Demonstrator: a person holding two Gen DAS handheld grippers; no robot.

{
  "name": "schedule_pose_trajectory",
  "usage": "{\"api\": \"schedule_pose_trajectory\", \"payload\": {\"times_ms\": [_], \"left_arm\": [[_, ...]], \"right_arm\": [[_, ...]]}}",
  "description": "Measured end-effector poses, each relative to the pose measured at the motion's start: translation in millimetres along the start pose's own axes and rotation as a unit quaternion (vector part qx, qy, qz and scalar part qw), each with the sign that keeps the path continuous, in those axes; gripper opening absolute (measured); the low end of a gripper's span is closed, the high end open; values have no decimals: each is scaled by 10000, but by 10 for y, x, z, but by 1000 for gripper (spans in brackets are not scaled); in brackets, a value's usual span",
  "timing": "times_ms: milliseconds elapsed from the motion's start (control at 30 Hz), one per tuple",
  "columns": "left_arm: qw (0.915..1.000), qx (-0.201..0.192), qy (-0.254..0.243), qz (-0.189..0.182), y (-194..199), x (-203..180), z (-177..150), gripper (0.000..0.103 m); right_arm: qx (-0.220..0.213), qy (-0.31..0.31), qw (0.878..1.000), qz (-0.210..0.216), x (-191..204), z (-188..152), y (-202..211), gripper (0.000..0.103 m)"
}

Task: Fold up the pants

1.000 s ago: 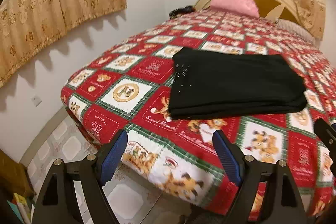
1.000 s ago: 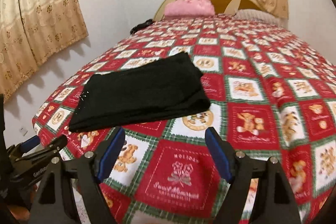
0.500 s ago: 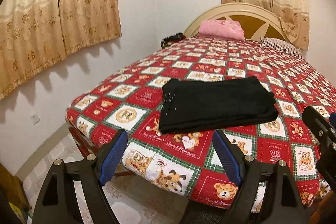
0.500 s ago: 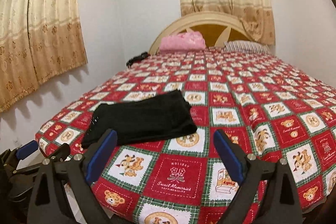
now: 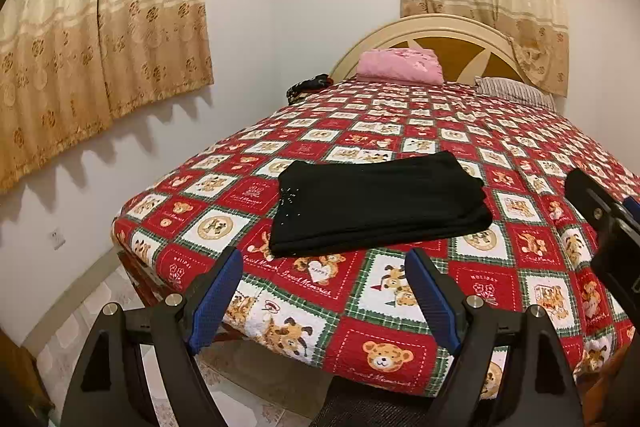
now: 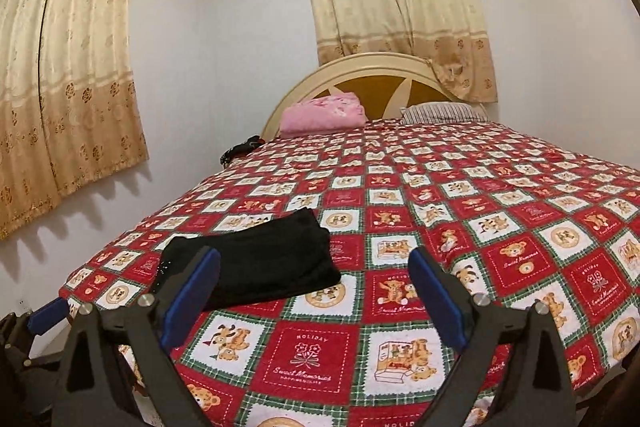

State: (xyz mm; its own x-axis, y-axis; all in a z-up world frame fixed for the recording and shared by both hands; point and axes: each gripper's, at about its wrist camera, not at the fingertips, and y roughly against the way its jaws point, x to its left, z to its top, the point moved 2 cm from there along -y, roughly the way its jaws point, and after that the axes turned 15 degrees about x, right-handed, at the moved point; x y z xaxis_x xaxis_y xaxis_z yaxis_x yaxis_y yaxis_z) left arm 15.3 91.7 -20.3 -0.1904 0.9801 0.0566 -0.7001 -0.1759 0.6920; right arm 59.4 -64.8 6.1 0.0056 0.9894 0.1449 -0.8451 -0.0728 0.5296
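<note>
The black pants (image 5: pixel 376 203) lie folded into a flat rectangle near the bed's (image 5: pixel 540 155) near-left corner. Both the left gripper (image 5: pixel 324 291) and right gripper (image 6: pixel 314 291) have pulled back from it, jaws spread and empty, so folding looks finished.

The bedspread (image 6: pixel 460 211) lies bare from 12 to 3 o'clock; only the folded pants (image 6: pixel 256 263) block at 10 o'clock.

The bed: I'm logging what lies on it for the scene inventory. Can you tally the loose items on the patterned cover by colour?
Black: 2, the folded pants near the foot and a small dark item at the far left edge, too small to identify
Pink: 1, the pink pillow by the headboard
Striped: 1, the striped pillow
Total: 4
</note>
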Motion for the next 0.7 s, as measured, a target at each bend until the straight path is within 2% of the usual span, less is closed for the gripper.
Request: {"api": "schedule_pose_trajectory", "payload": {"times_ms": [433, 700], "left_arm": [[9999, -96, 40, 18, 44, -5, -2, 84], [9999, -75, 71, -6, 31, 5, -5, 84]], "right_arm": [[-223, 76, 9997, -36, 19, 1, 105, 97], [-195, 67, 9998, -27, -2, 6, 110, 97]]}}
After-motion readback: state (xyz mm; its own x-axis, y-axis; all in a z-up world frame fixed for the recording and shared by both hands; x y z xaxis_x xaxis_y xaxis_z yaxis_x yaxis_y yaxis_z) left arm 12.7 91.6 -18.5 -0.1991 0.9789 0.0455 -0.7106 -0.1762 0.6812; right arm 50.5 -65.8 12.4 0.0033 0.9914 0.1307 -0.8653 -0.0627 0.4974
